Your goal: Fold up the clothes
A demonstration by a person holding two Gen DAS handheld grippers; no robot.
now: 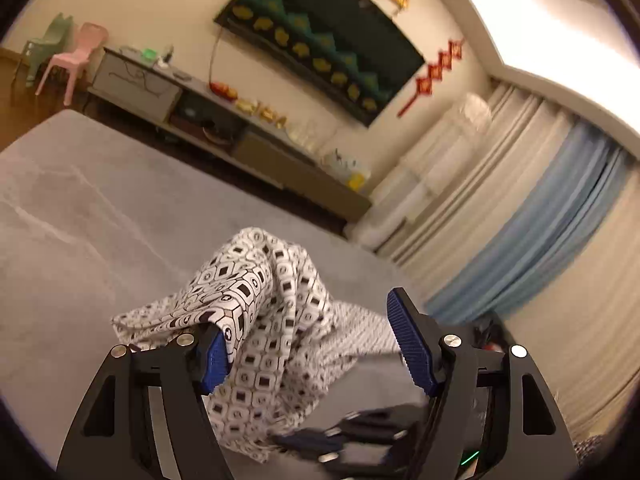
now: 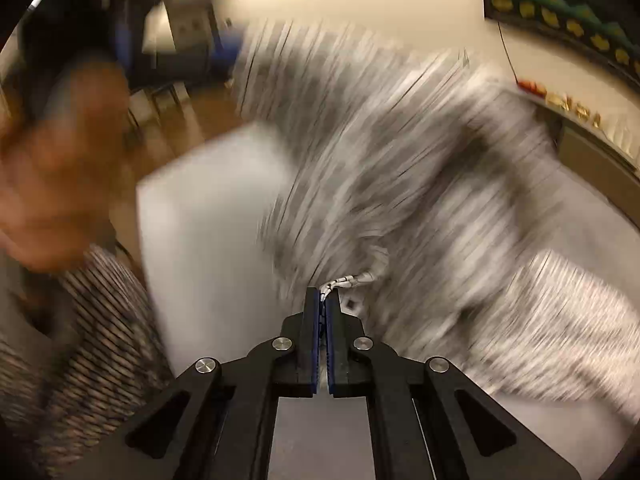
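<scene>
A white garment [image 1: 276, 304] printed with small black squares hangs bunched above the grey table [image 1: 80, 208]. My left gripper [image 1: 316, 348] is open, its jaws wide apart; the cloth drapes over the left blue pad [image 1: 214, 364], while the right pad [image 1: 412, 344] is bare. In the right wrist view the same garment [image 2: 400, 168] is heavily blurred by motion. My right gripper [image 2: 323, 300] is shut on a thin edge of it. That right gripper [image 1: 360, 432] shows as a dark blur low in the left wrist view, under the cloth.
A person's hand [image 2: 60, 168] and patterned sleeve [image 2: 88, 344] fill the left of the right wrist view. Beyond the table stand a low TV cabinet [image 1: 224, 128], a wall screen [image 1: 320, 40], two plastic chairs [image 1: 72, 56] and curtains [image 1: 520, 240].
</scene>
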